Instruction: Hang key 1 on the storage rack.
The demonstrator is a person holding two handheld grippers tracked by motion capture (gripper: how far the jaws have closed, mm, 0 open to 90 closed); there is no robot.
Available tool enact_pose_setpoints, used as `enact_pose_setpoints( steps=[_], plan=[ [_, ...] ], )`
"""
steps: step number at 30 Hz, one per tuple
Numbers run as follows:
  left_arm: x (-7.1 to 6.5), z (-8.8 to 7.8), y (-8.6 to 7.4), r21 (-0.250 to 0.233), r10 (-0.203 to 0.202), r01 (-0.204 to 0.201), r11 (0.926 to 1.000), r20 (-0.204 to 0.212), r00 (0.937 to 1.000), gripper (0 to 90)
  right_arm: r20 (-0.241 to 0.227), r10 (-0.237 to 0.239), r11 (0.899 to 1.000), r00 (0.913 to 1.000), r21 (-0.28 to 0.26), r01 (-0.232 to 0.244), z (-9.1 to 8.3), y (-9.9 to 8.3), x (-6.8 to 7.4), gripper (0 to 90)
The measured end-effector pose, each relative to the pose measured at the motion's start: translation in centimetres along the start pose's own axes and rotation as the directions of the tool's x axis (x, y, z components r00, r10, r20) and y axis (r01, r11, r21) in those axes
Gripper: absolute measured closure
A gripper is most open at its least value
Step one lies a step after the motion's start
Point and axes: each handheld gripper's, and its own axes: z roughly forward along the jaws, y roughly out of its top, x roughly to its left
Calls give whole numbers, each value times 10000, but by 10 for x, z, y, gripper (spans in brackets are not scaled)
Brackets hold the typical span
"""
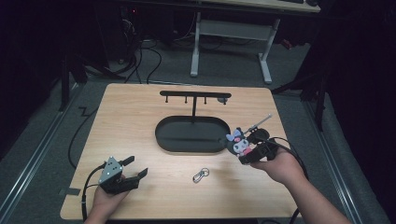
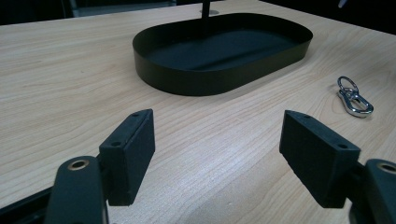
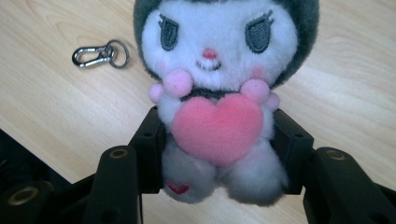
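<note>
**One plush doll held beside the tray**

Right gripper (image 1: pixel 250 151) is clamped on the plush doll (image 3: pixel 217 93) just right of the black tray (image 1: pixel 161 135). Left gripper (image 2: pixel 217 156) rests with jaws apart, nothing between them. Soft stuffing could compress, letting the doll slip before reaching the hanger bar (image 1: pixel 195 94).

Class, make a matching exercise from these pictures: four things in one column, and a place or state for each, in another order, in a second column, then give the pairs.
Things:
1. plush toy
2. metal clasp
3. black tray
4. left gripper

Places or states:
A. open, nothing between the jaws
B. at the foot of the hook stand
C. clamped in the right gripper
D. lying loose on the table

Pairs: 1-C, 2-D, 3-B, 4-A
</note>
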Motion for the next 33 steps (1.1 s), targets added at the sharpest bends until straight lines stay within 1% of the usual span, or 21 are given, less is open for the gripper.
enact_pose_setpoints(
  steps=[2,5,7,11,13,21,28,30,31,32,33],
  plan=[
    [0,0,0,-16,-14,14,10000,3,10000,273,3,198,9997,9998,-107,-198,-3,3,-1,484],
    [0,0,0,-22,-18,18,10000,13,10000,273,14,130,9997,9999,-192,-130,-5,7,-3,484],
    [0,0,0,-21,-13,13,10000,17,10000,273,-51,265,9993,9996,-253,-266,-8,13,-5,484],
    [0,0,0,-23,-18,18,10000,25,10000,273,-99,319,9990,9994,-321,-322,-11,19,-8,484],
    [0,0,0,-24,-15,15,10000,39,10000,273,-130,289,9990,9995,-327,-293,-16,26,-10,484],
    [0,0,0,-24,-11,11,10000,62,10000,273,-92,383,9983,9992,-441,-387,-29,45,-10,484],
    [0,0,0,-35,-24,24,10000,79,10000,273,-95,495,9975,9987,-494,-499,-37,58,-11,485],
    [0,0,0,-43,-25,26,10000,78,10000,273,-97,465,9975,9989,-528,-470,-37,59,-11,485],
    [0,0,0,-43,-31,31,10000,76,10000,273,-113,555,9971,9984,-512,-560,-39,61,-11,486],
    [0,0,0,-42,-30,30,10000,77,10000,273,-74,441,9975,9990,-544,-444,-42,65,-11,486],
    [0,0,0,-42,-30,30,10000,77,10000,273,-79,490,9974,9988,-524,-493,-43,67,-10,487]
  ],
)
